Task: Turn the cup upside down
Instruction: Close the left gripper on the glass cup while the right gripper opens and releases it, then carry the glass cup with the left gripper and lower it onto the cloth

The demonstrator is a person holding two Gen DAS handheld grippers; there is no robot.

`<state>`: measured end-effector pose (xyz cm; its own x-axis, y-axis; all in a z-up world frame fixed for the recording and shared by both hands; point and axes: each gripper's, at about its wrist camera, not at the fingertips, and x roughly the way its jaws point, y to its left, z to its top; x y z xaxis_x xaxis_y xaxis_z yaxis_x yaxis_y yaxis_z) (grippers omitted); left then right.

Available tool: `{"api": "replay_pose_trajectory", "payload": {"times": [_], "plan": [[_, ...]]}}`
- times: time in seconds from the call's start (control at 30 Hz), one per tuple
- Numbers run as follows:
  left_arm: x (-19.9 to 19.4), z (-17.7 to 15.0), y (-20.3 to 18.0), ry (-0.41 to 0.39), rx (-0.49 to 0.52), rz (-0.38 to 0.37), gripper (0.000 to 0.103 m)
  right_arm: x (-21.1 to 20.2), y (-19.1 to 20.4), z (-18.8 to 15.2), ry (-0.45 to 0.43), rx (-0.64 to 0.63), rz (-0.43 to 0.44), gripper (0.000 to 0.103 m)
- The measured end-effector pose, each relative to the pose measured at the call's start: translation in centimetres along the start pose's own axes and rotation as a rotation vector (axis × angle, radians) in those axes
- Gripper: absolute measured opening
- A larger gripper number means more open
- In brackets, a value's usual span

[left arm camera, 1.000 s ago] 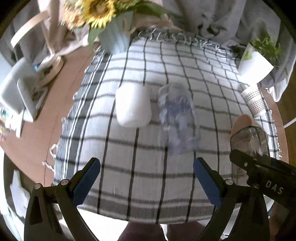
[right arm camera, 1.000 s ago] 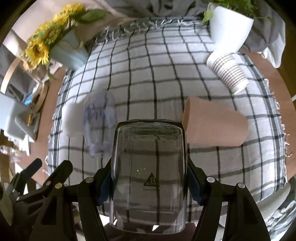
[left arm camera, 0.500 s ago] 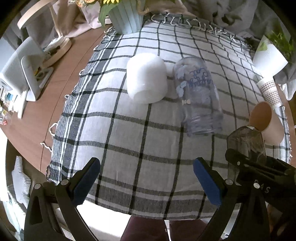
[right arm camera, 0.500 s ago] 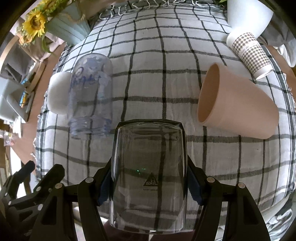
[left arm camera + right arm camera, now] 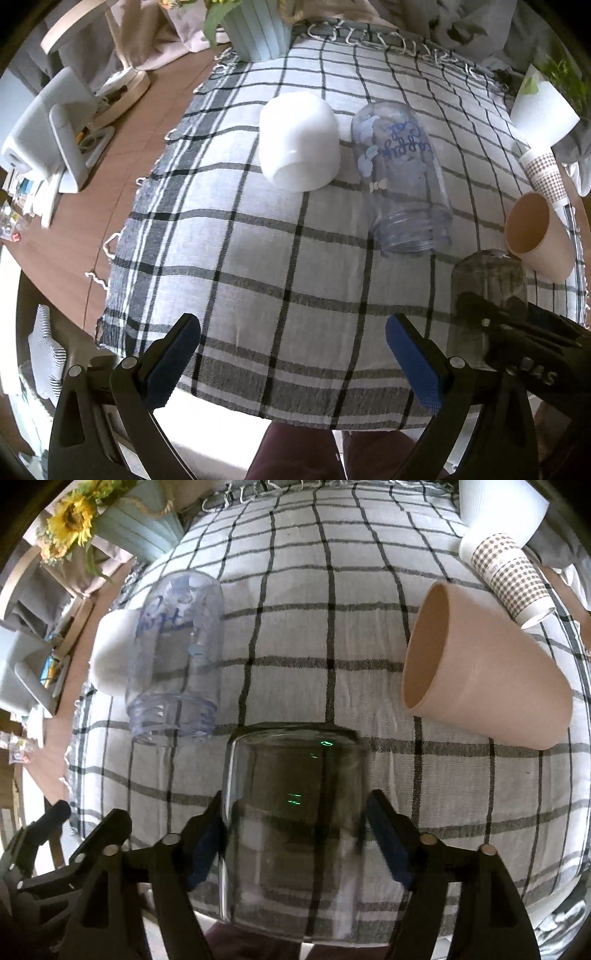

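Observation:
My right gripper is shut on a clear drinking glass, holding it base-up over the front of the checked cloth. The glass and right gripper also show at the right of the left wrist view. My left gripper is open and empty above the cloth's front edge. A clear printed jar lies on its side mid-cloth. A tan cup lies on its side at the right. A white cup stands upside down left of the jar.
A checked paper cup and a white plant pot stand at the back right. A pale blue vase with sunflowers stands at the back left. A white device sits on the wooden table left of the cloth.
Both grippers have moved forward and tilted down toward the cloth. The glass in the right gripper has tipped further, so its base now points up and away.

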<state>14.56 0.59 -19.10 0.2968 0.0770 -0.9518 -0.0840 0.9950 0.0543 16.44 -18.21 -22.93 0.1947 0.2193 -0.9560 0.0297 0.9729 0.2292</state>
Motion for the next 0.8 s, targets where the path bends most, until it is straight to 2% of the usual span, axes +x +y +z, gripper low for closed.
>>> {"api": "replay_pose_trajectory", "payload": {"times": [0.2,0.43,0.6,0.8], "plan": [[-2.0,0.1,-0.4,-0.034,-0.006,-0.020,0.102,-4.2,-0.9,-0.6,-0.097,0.022,0.025,0.077],[-4.2,0.7,-4.0,-0.070,0.052,-0.089,0.102,-9.1,-2.8,-1.0,-0.214,0.053,-0.006,0.078],[-4.2,0.8,-7.5,-0.055,0.095,-0.147,0.102,-10.5,-5.4,-1.4,-0.244,0.103,-0.028,0.078],[-2.9,0.8,-11.5,-0.003,0.144,-0.196,0.102,-10.6,-9.4,-2.2,-0.231,0.184,-0.050,0.079]]}}
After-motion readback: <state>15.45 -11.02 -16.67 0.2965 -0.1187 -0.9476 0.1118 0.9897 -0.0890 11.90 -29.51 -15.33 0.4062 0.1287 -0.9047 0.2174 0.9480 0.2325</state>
